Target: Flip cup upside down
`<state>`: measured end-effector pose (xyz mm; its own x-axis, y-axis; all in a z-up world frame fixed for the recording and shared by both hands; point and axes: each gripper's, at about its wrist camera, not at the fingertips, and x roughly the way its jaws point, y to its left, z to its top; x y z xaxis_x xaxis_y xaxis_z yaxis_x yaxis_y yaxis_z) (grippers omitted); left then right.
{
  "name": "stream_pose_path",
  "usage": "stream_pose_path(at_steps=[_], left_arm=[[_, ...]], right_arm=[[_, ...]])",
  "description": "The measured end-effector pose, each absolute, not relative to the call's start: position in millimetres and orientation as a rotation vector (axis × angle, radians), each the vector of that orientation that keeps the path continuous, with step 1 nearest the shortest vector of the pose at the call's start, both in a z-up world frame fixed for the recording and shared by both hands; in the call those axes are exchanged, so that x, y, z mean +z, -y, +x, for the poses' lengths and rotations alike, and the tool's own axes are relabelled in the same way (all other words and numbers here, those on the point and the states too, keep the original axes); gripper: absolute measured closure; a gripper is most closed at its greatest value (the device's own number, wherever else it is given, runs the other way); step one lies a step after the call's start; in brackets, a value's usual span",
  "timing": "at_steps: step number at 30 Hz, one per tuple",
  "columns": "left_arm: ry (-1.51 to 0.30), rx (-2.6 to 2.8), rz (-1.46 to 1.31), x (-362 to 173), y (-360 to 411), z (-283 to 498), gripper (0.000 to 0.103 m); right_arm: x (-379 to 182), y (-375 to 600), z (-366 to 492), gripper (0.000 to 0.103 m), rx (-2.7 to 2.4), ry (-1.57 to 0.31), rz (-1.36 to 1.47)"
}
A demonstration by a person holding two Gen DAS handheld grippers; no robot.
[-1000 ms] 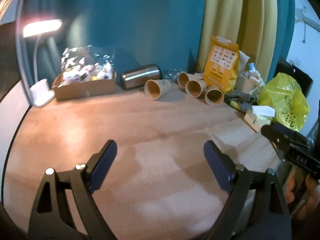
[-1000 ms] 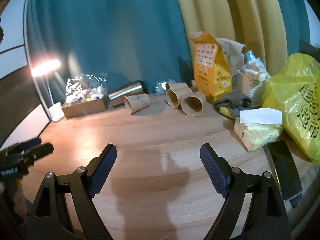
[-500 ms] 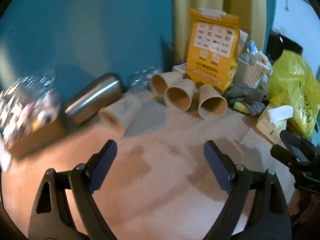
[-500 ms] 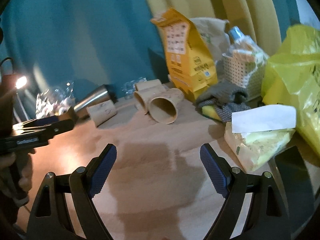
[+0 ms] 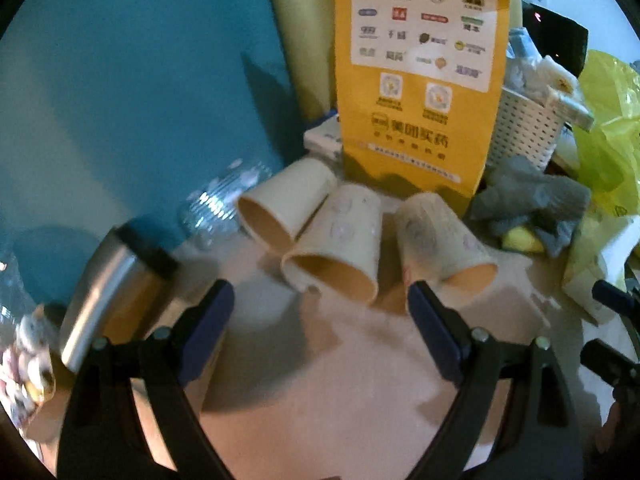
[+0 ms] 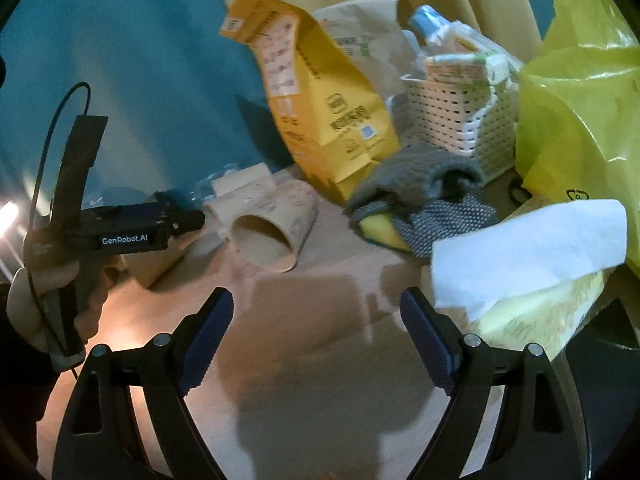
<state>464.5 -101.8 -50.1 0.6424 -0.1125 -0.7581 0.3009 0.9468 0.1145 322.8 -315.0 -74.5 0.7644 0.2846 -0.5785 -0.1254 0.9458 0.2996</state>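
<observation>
Both tools have come much nearer to the paper cups than a second ago. Three cups lie on their sides on the bench, touching each other, in front of the yellow bag (image 5: 416, 80). The left tool (image 5: 318, 320) is spread wide and holds nothing, just in front of the middle cup (image 5: 340, 240). The right tool (image 6: 316, 328) is wide and holds nothing too.
</observation>
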Motion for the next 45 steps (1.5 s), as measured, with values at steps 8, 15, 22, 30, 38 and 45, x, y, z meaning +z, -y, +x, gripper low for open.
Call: stream_pose_path(at_steps=[8,15,22,30,38,45], left_arm=[[-0.913,-0.211,0.278,-73.8,115.7,502.5,0.013],[-0.960,-0.212,0.258,-86.6,114.7,516.7,0.015],[-0.971,-0.244,0.205,-85.8,105.3,515.6,0.031],[-0.963,-0.254,0.151,-66.9,89.2,469.7,0.031],[-1.004,-0.230,0.010,-58.7,55.8,356.9,0.031],[-1.012,-0.197,-0.093,-59.1,43.0,239.9,0.031]], right_arm=[[-69.0,323.3,330.6,0.015,0.216,-0.644,0.272],[-71.7,323.3,329.3,0.015,0.213,-0.653,0.271],[-71.3,318.3,327.4,0.015,0.221,-0.655,0.265],[-61.3,304.2,315.0,0.015,0.254,-0.648,0.245],[-54.4,283.7,278.2,0.015,0.320,-0.664,0.220],[-55.9,264.6,228.7,0.015,0.389,-0.703,0.190]])
